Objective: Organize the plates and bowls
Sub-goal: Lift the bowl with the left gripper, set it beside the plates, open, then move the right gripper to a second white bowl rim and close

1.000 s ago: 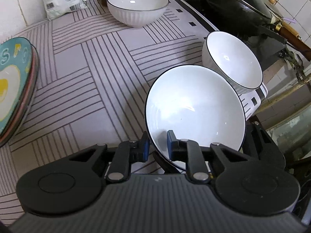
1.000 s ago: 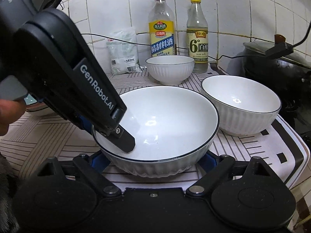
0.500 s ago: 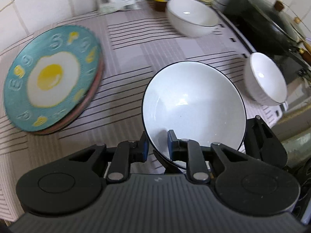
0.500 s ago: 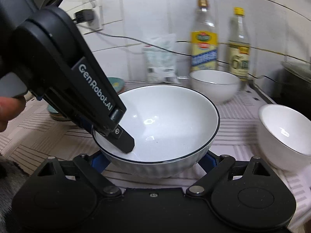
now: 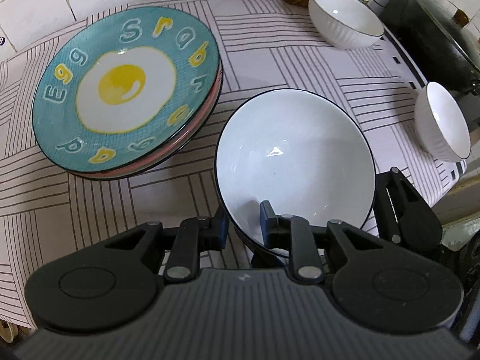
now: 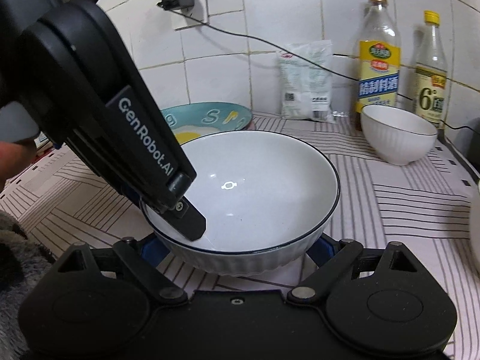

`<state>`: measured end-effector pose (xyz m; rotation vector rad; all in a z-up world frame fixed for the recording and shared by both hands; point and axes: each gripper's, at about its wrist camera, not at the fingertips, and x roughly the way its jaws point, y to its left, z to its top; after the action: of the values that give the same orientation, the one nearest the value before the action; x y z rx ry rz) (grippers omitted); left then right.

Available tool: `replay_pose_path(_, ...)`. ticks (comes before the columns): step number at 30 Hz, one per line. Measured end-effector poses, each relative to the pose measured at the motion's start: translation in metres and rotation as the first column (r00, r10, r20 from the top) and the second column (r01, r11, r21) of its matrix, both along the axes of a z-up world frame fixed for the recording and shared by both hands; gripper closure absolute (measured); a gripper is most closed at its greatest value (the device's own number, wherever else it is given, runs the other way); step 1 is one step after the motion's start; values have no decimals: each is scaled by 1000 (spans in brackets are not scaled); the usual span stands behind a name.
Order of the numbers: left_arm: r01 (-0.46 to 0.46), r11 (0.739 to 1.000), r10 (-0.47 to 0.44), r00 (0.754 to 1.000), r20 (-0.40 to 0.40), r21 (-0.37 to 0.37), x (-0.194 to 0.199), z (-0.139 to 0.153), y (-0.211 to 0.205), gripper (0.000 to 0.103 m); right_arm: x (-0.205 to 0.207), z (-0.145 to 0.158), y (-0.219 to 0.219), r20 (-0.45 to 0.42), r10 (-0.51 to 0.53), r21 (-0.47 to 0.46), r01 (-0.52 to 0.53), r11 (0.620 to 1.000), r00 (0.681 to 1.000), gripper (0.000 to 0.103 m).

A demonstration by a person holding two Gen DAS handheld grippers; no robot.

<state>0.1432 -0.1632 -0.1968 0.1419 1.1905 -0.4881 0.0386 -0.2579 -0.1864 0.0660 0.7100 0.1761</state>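
Egg plate stack point(image 5: 126, 90) sits just beside the gripped large bowl point(image 5: 295, 162).

Large bowl point(image 5: 295, 162) sits centre-near on the striped cloth point(image 5: 285, 60), its near rim between the left gripper point(image 5: 242, 230) fingers, one inside, one outside. Right gripper point(image 6: 237, 246) brackets the bowl's base from the near side, a finger on each side. Plate stack point(image 5: 126, 96) lies left of the bowl, just beside it. Small bowl point(image 5: 345, 18) is far right, in front of two bottles point(image 6: 379, 57) against the tiled wall point(image 6: 240, 30). Packet point(image 6: 307, 81) leans on the wall left of the bottles. Another small bowl point(image 5: 444, 123) is right, at the cloth's edge, with a lidded wok point(image 5: 435, 36) behind it.
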Motion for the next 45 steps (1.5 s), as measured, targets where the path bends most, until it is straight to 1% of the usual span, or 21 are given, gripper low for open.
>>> replay_pose_path(2, -10, 1000, 10, 1000, -3, 1, 2, -4, 0, 83, 3, -4, 2, -18, 2, 0, -2, 1000, 1000, 8)
replay_pose_path(4, -13, 1000, 13, 1000, -7, -6, 3, -4, 1, 82, 3, -6, 6, -4, 8, -29, -8, 1000, 1000, 7)
replay_pose_path(8, -17, 1000, 17, 1000, -15, -10, 2, -4, 3, 82, 4, -4, 9, -28, -3, -36, 2, 999, 1000, 7)
replay_pose_path(11, -13, 1000, 13, 1000, -3, 3, -2, 1, 3, 77, -2, 1, 10, -48, -20, -46, 18, 999, 999, 7)
replay_pose_path(13, -10, 1000, 10, 1000, 8, 11, -5, 6, 3, 69, -9, 6, 7, -54, -31, -47, 28, 999, 998, 7)
replay_pose_path(15, -9, 1000, 9, 1000, 12, 8, -7, 11, 3, 68, -19, 14, 3, -54, -44, -38, 42, 998, 998, 7)
replay_pose_path(17, -8, 1000, 8, 1000, 19, -4, -11, 20, 4, 67, -28, 22, -1, -52, -61, -33, 59, 998, 997, 7)
replay_pose_path(19, -5, 999, 6, 999, 37, -35, -16, 32, 7, 62, -36, 32, -7, -48, -70, -26, 69, 997, 996, 7)
replay_pose_path(22, 3, 998, 1, 997, 75, -58, -24, 49, 7, 62, -44, 50, -21, -21, -91, -20, 91, 996, 996, 7)
replay_pose_path(24, 14, 997, -7, 995, 98, -71, -29, 61, 3, 62, -50, 63, -34, -4, -122, -18, 122, 992, 993, 7)
replay_pose_path(27, 37, 995, -26, 992, 121, -95, -35, 79, -5, 62, -59, 79, -57, 14, -198, 11, 198, 980, 980, 7)
replay_pose_path(29, 57, 992, -42, 989, 139, -109, -38, 89, -14, 62, -64, 87, -74, 27, -258, 30, 258, 966, 966, 7)
replay_pose_path(32, 93, 987, -70, 984, 166, -131, -41, 101, -30, 62, -74, 92, -92, 51, -341, 33, 340, 940, 939, 9)
replay_pose_path(33, 102, 985, -78, 982, 173, -136, -42, 104, -37, 62, -77, 94, -98, 52, -366, 38, 365, 930, 929, 11)
replay_pose_path(35, 121, 982, -94, 979, 182, -144, -44, 107, -50, 62, -80, 94, -109, 42, -416, 59, 414, 909, 908, 12)
replay_pose_path(37, 140, 978, -111, 977, 182, -154, -44, 107, -63, 62, -84, 93, -119, 35, -461, 65, 459, 886, 887, 15)
replay_pose_path(39, 159, 973, -129, 976, 178, -166, -43, 105, -76, 62, -85, 90, -128, 21, -513, 52, 512, 858, 858, 17)
replay_pose_path(45, 203, 966, -174, 968, 178, -160, -37, 91, -116, 62, -86, 84, -158, -38, -636, 41, 637, 770, 771, 20)
